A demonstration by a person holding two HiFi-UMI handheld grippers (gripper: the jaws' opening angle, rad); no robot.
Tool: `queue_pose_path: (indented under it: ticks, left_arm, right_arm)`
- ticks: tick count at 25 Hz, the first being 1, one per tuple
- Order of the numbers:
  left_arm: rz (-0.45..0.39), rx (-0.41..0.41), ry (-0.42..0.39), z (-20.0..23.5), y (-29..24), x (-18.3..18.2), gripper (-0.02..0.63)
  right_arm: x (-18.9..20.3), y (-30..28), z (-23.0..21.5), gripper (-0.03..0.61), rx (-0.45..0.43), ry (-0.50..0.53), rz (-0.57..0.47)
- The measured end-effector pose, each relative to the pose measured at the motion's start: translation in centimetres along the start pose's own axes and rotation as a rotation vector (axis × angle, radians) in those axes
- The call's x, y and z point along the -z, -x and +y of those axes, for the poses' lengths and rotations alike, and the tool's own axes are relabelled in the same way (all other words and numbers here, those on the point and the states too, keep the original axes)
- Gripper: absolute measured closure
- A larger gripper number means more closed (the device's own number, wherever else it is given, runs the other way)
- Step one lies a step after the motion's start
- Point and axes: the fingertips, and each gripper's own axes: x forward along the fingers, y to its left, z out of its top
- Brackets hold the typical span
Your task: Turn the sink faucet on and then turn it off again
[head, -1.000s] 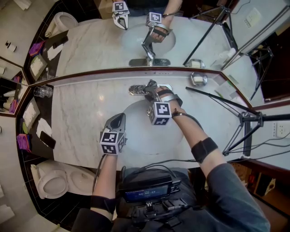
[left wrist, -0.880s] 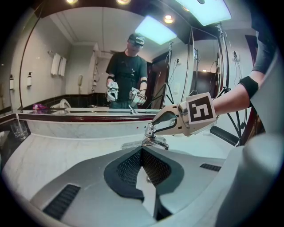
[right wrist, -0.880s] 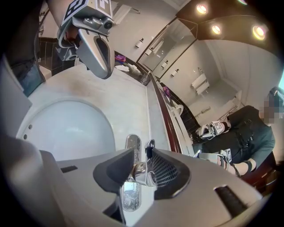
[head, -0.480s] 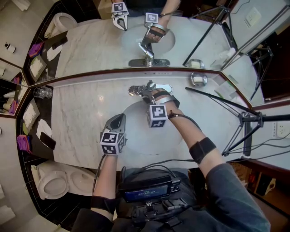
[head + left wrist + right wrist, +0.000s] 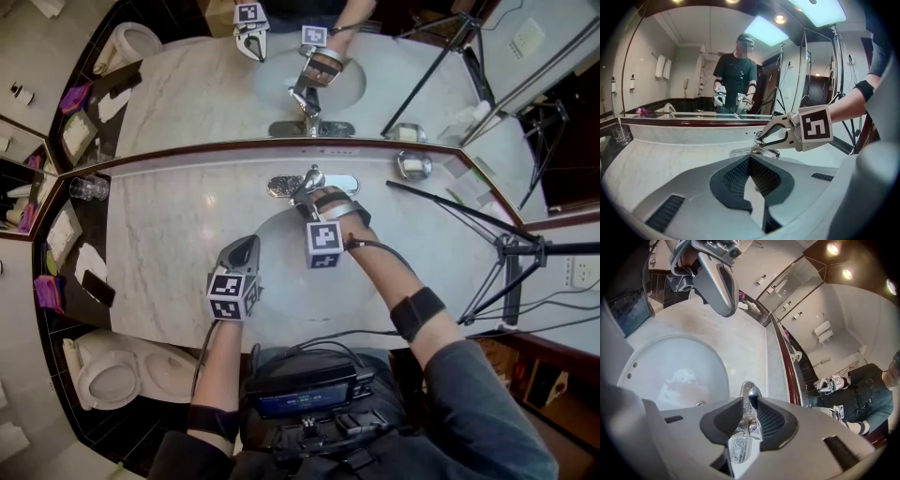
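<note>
The chrome faucet [image 5: 309, 178] stands at the back of the white basin [image 5: 281, 281]. My right gripper [image 5: 311, 195] reaches over the basin to it. In the right gripper view the faucet's lever handle [image 5: 749, 414] fills the gap between the dark pads, which have just been closing onto it from both sides. Rippled water shows low in the basin [image 5: 677, 380]. My left gripper [image 5: 246, 247] hangs over the basin's front left rim, shut and empty. The left gripper view shows the right gripper [image 5: 760, 141] at the faucet [image 5: 764, 151].
A mirror rises behind the marble counter [image 5: 169, 244]. A glass tumbler [image 5: 89, 190] stands at the far left and a soap dish [image 5: 411, 165] at the back right. Tripod legs [image 5: 492, 258] cross the right side. A toilet [image 5: 108, 375] is lower left.
The right gripper has rolled slightly and its marker cube has shifted left and toward me, with the jaws narrower round the lever. The left gripper has kept still.
</note>
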Motion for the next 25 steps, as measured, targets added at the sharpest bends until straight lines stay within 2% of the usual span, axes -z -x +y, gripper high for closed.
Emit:
queue_pose_path:
  ticks: [12, 17, 22, 25]
  left_arm:
    - [-0.001, 0.001, 0.001, -0.3, 0.5, 0.5, 0.611]
    - [-0.011, -0.001, -0.009, -0.6, 1.2, 0.2, 0.611]
    - [-0.031, -0.006, 0.002, -1.0, 2.6, -0.2, 0.611]
    - [-0.04, -0.013, 0.005, -1.4, 3.5, -0.4, 0.611]
  right_arm:
    - [-0.1, 0.0, -0.2, 0.463, 0.026, -0.035, 0.021]
    - [0.3, 1.8, -0.3, 0.463, 0.063, -0.206, 0.007]
    - [0.9, 5.9, -1.4, 0.557, 0.134, -0.418, -0.052]
    - [1.3, 8.4, -1.1, 0.56, 0.144, -0.571, -0.106]
